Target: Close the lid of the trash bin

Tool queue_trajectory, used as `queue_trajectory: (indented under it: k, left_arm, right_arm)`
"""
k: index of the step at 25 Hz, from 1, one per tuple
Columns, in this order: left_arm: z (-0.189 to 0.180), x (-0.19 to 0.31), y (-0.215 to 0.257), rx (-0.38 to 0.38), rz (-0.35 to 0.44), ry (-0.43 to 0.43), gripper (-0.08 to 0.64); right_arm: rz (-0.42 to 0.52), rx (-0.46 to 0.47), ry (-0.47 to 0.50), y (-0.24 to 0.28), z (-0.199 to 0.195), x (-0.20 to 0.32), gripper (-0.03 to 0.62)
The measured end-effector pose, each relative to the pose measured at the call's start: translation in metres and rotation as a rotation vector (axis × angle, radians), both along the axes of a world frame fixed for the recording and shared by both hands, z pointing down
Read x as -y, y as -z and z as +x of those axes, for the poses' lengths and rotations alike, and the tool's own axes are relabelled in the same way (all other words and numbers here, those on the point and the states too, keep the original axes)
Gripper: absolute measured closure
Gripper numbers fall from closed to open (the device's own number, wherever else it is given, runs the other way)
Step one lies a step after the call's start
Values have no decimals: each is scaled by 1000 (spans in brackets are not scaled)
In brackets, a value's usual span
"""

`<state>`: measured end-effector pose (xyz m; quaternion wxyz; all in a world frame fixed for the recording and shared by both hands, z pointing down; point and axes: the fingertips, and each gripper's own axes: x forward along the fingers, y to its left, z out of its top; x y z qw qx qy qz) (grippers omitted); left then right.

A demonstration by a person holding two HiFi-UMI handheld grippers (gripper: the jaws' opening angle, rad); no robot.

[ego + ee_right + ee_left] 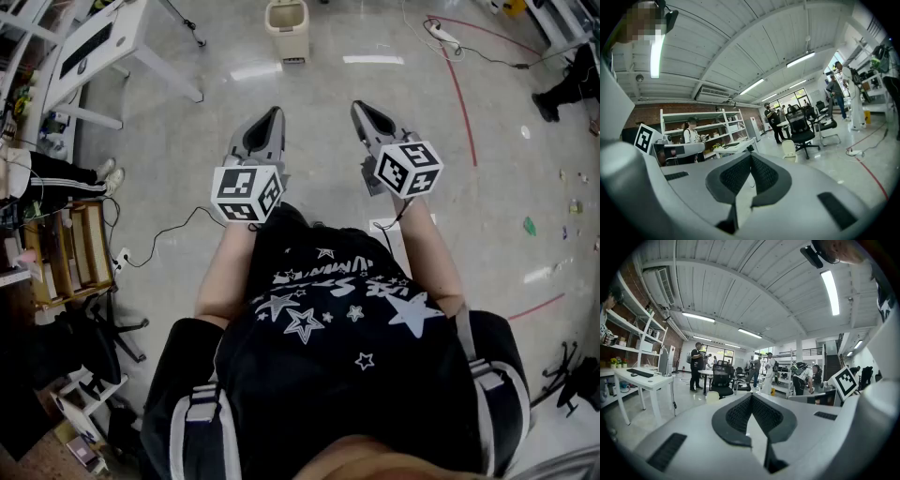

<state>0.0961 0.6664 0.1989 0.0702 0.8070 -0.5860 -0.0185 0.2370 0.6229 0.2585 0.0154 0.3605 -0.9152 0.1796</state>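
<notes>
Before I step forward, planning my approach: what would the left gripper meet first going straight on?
Nothing near; the left gripper points toward the trash bin far ahead, perhaps passing just beside it.

The left gripper (751, 398) points level across an open-plan workshop, its dark-padded jaws closed tip to tip with nothing between them. To the left of the jaw tips, the top of a cream bin (712, 397) peeks over the grey housing. Beyond stand a black chair (721, 380) and a person in black (696, 365), with a white desk (644, 380) carrying a keyboard (641, 373) at left. The other gripper's marker cube (844, 383) shows at right, beneath a strip-lit white ceiling (740, 287).
</notes>
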Motion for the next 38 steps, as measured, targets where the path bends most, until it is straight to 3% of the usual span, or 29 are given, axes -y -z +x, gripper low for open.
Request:
queue_trajectory:
  k: [9,18,38]
  left_arm:
    - [-27,37,-11,-5,-3,-29,549]
    - [-72,127,-18,-43,-19,-86,549]
    - [-188,267,-15,-76,-9,-159,549]
  right_arm:
    - [-29,-21,-19,-17,-28,39,584]
    - [-45,-39,-95,-19,-64,122,584]
    - [-42,-60,-151,-6,-193,260,584]
